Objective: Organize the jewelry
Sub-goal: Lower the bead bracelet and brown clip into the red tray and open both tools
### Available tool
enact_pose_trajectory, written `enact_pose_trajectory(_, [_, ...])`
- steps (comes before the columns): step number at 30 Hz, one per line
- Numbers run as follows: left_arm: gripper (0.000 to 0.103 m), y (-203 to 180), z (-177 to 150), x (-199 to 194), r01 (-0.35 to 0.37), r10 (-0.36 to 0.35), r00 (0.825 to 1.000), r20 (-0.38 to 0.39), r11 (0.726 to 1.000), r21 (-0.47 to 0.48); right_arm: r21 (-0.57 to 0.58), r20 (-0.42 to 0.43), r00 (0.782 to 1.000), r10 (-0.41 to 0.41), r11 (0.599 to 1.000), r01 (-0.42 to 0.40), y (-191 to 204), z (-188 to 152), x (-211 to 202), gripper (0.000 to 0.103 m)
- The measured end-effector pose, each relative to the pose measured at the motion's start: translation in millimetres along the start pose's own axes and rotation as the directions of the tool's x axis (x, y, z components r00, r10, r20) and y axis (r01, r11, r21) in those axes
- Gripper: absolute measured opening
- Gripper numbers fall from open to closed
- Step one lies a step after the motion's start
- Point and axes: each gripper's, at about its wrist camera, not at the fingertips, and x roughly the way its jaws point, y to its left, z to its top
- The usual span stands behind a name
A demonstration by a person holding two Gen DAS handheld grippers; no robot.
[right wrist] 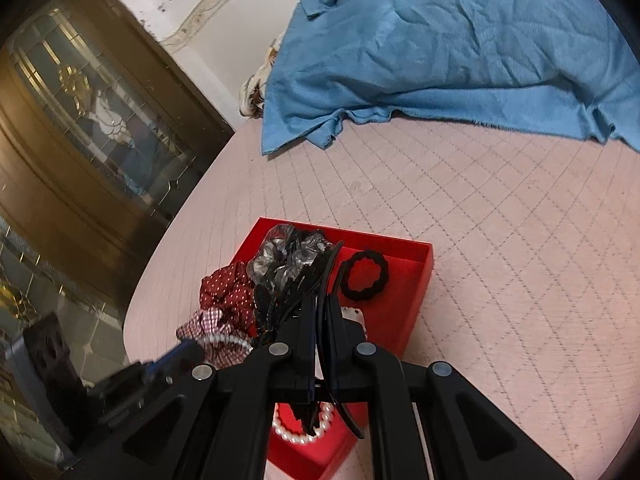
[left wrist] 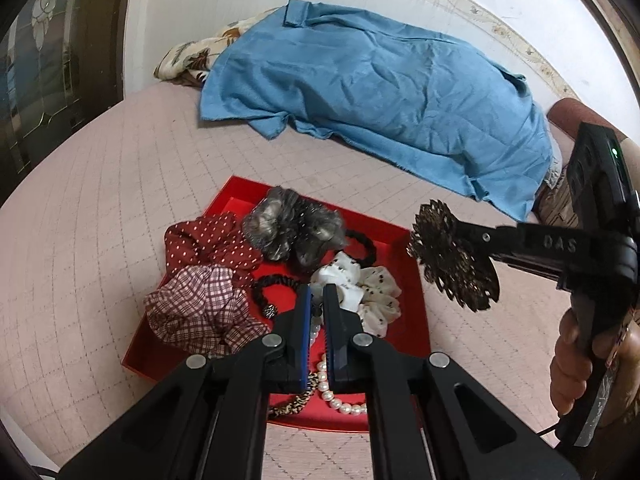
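Note:
A red tray (left wrist: 416,296) lies on the pink quilted bed and holds several scrunchies, a black hair tie (right wrist: 364,276) and a pearl strand (left wrist: 340,398). My left gripper (left wrist: 317,304) hangs over the tray's middle, shut on a pale bead bracelet (left wrist: 316,322) that dangles between its fingers. My right gripper (left wrist: 460,248) is shut on a dark lacy black-and-gold hair piece (left wrist: 454,264) and holds it above the tray's right edge. In the right wrist view that gripper (right wrist: 319,312) pinches the hair piece (right wrist: 296,280) over the tray (right wrist: 416,264).
A blue cloth (left wrist: 372,92) covers a floral pillow (left wrist: 188,56) at the far side of the bed. A dark wooden glass-panelled cabinet (right wrist: 88,120) stands to the left. The pink bedspread (right wrist: 500,220) stretches to the right of the tray.

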Motion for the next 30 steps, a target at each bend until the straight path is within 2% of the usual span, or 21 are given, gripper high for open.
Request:
enact_pose_trajectory(3, [0.006,-3.2,-4.2,5.8,-0.051,0.051,0.999,-0.007,0.998,0.029,0.035,-0.015,1.0,-0.002,0.999,0.002,-3.1,3.2,15.7,0.006])
enact_pose_trajectory(9, [0.006,-8.7,-8.9,13.7,-0.103,0.104,0.995,-0.013,0.992,0.069,0.072,-0.042,0.999,-0.023,0.997,0.026,-12.1,8.5,41.0,0.006])
enact_pose_trajectory(18, [0.006,-21.2,-15.2,32.3,-0.128,0.135,0.989,-0.051,0.983,0.135,0.119,-0.071,0.996,-0.047,0.991,0.055,-32.8,11.6,59.5,0.006])
enact_pose_trajectory(30, [0.006,-20.9,-18.8,46.1,-0.14,0.154,0.984,-0.089,0.98,0.142,0.136,-0.083,0.995,-0.063,0.988,0.074,-45.2,13.3,70.1,0.006])
